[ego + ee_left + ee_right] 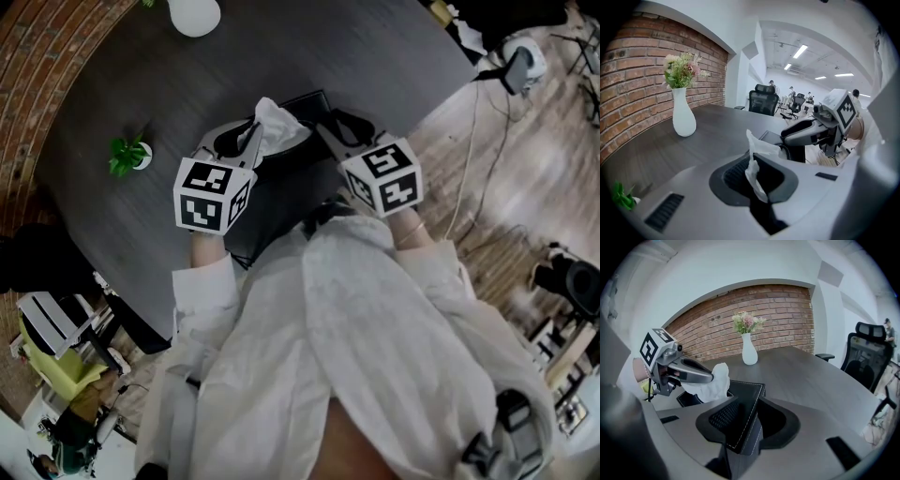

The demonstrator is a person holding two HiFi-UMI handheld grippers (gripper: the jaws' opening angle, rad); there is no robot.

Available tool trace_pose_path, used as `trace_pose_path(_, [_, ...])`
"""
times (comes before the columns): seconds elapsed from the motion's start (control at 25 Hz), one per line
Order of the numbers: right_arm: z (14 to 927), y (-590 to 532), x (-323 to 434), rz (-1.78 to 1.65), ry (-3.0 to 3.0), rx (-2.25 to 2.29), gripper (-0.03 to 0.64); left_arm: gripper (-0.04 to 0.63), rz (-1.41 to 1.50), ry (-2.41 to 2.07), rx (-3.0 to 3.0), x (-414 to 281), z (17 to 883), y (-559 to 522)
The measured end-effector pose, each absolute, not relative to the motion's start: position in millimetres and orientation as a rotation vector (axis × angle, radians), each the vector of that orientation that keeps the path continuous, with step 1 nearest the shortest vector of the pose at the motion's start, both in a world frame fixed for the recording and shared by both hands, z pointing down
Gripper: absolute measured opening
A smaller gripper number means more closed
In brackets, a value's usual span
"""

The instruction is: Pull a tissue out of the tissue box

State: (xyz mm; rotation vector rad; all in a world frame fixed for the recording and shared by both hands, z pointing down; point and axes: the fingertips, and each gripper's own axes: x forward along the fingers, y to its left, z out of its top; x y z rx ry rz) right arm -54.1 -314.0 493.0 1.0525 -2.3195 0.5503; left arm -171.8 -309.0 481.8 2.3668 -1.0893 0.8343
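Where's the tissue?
Head view, centre: the tissue sticks up from the tissue box, pinched between the jaws of the left gripper, right of the green plant.

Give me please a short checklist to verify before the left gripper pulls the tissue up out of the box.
1. Jaws of the left gripper closed on the tissue: ok.
2. The right gripper clamped on a corner of the tissue box: ok.
3. The vase stands well aside from both grippers: ok.
4. Nothing hangs over the tissue in the head view: ok.
5. Lower end of the tissue loose in the opening: cannot tell.
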Motion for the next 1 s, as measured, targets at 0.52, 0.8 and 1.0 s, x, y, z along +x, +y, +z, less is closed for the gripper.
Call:
trace_pose_path(0.52, [493, -312, -52, 0.533, -2.314, 1.034, 0.110, 0.012, 0.755, -1.156, 2.425, -167, 460, -313])
trace_pose_path(0.8, [493, -312, -53, 0.519, -2.315, 1.015, 0.110, 0.011, 0.733, -1.190, 2.440, -166, 451, -314])
trace_pose_path(1.0, [493, -312, -53, 0.516, -2.313, 1.005, 0.110, 0.011, 0.710, -1.229, 2.454, -169, 441, -318])
